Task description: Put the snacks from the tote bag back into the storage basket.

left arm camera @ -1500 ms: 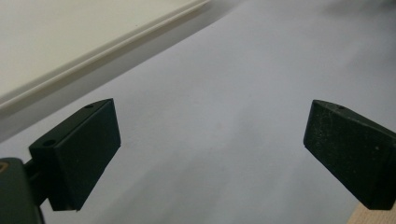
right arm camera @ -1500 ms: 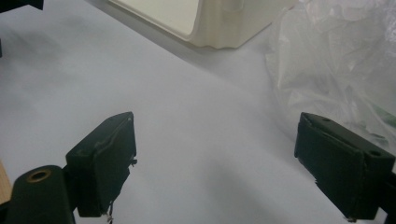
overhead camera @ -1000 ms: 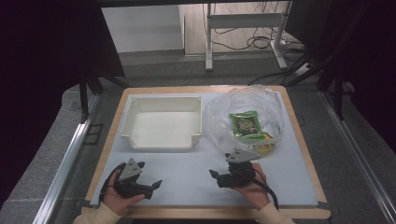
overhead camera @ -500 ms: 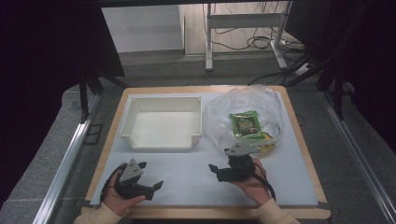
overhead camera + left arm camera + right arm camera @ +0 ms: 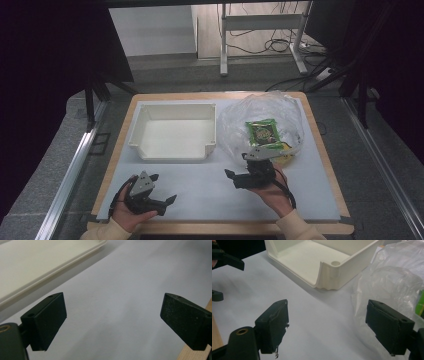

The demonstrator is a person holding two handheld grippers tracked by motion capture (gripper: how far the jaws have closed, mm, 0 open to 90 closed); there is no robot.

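Even light from above is falling on the counter, which is looking bright, while the room at both sides is staying very dark. Soft, short shadows are lying under the white tray. The plastic bag is giving some glare. In the two gripper views the near black jaws are appearing slightly blurred and the far edges are going soft.

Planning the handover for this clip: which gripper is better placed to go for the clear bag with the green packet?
Probably the right gripper: it sits just in front of the clear bag, jaws open. The left gripper is at the near left, beyond the white tray.
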